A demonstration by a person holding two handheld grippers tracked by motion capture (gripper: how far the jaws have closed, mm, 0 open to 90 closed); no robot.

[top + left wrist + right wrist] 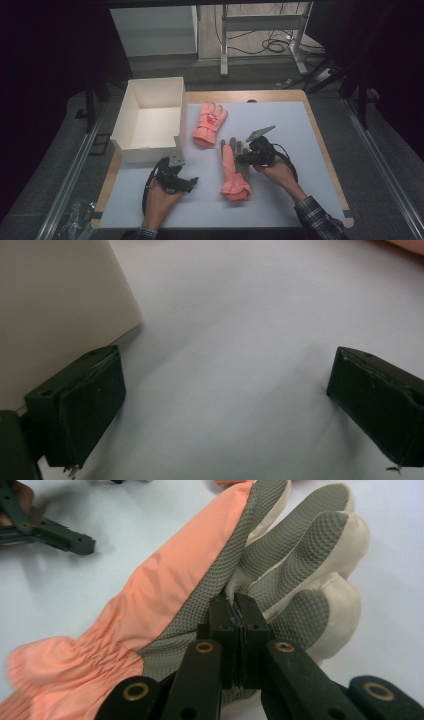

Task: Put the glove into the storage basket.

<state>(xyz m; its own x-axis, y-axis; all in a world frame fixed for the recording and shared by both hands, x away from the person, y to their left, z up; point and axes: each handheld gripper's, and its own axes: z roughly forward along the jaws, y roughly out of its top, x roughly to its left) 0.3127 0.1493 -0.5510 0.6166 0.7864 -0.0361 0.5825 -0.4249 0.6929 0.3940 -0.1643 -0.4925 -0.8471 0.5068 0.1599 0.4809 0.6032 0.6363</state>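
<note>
A: Right gripper [235, 605]? Jaws pinched together on the near glove [234, 170], at its grey palm, mid-table.

B: Left gripper [225, 405] gapes wide over bare mat, just beside the white box [150, 117]. Far glove [210, 122] lies by the box.

A: Likely a pickup step; next, lift and carry boxward.
</note>
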